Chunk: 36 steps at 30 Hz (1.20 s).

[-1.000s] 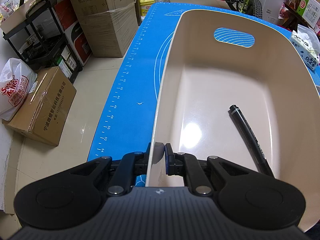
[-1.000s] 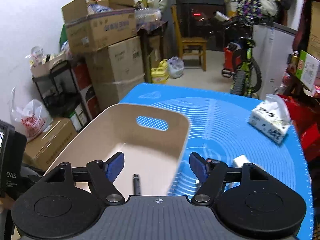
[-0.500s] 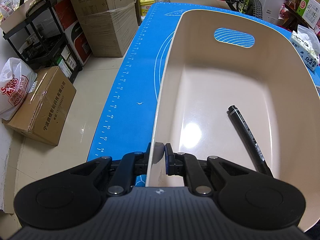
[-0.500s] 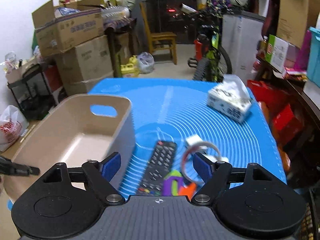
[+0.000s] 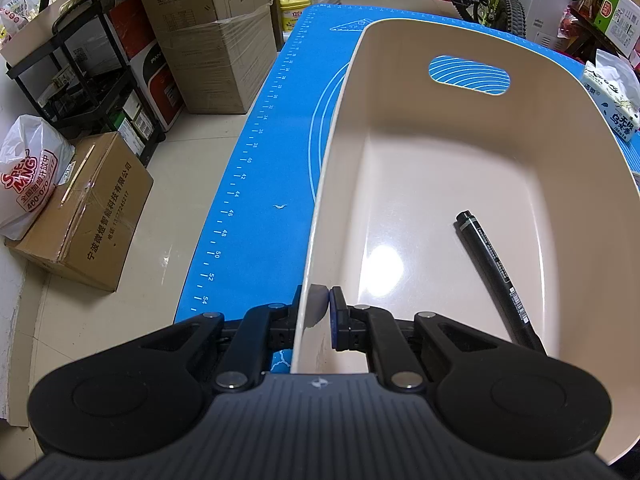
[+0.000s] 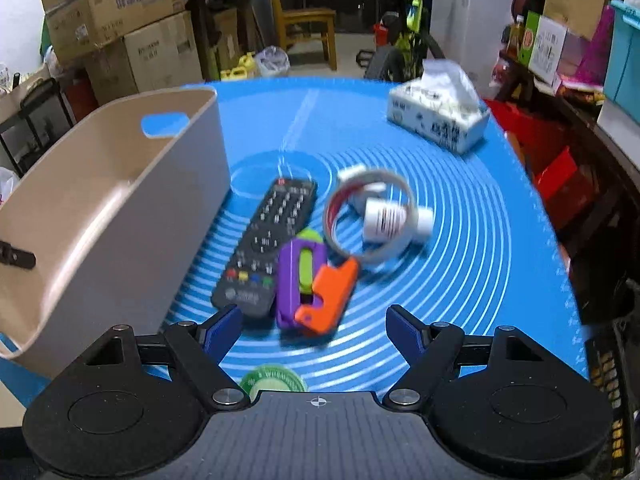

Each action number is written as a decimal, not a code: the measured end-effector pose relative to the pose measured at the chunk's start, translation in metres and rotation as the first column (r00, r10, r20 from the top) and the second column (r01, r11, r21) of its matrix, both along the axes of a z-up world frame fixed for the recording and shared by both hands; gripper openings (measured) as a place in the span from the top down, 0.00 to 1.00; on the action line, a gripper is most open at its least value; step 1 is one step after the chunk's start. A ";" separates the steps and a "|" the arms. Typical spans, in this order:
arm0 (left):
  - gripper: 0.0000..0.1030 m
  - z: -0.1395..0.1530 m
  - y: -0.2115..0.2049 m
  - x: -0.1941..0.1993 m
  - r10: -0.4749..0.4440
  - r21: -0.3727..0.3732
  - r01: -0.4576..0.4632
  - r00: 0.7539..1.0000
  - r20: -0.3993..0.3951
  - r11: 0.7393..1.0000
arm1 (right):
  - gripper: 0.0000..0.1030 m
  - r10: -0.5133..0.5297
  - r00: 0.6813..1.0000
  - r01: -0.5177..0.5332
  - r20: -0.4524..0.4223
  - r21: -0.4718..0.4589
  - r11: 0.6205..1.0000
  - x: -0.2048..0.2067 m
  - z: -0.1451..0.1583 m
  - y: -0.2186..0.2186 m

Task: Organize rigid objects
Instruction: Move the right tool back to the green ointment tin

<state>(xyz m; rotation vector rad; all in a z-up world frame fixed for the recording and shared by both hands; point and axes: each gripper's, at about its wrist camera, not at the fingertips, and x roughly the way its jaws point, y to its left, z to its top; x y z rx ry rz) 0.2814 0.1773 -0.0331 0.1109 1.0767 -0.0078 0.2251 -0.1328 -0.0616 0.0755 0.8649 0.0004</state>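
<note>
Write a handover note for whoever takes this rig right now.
Left gripper: shut on the near rim of the beige bin, steadying it.
Right gripper: open, empty, above the blue mat.
Done: black marker lies in the bin.
Left on the mat beside the bin: remote, purple-and-orange toy, tape ring, white bottle, green-lidded item under the right gripper.
Tissue box sits at the far edge.
</note>
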 end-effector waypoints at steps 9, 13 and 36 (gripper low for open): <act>0.88 -0.001 -0.001 -0.001 0.002 0.000 -0.002 1.000 0.001 1.000 | 0.20 0.026 0.996 -0.024 -0.089 0.018 1.000 -0.001 -0.030 0.013; 0.88 -0.001 -0.001 -0.001 0.002 0.000 -0.002 1.000 0.001 1.000 | 0.20 0.028 0.993 -0.025 -0.118 0.027 0.999 0.000 -0.039 0.016; 0.88 -0.001 -0.002 0.000 0.003 0.002 -0.003 1.000 0.001 1.000 | 0.26 0.060 0.993 -0.065 -0.101 -0.048 0.997 -0.007 -0.048 0.031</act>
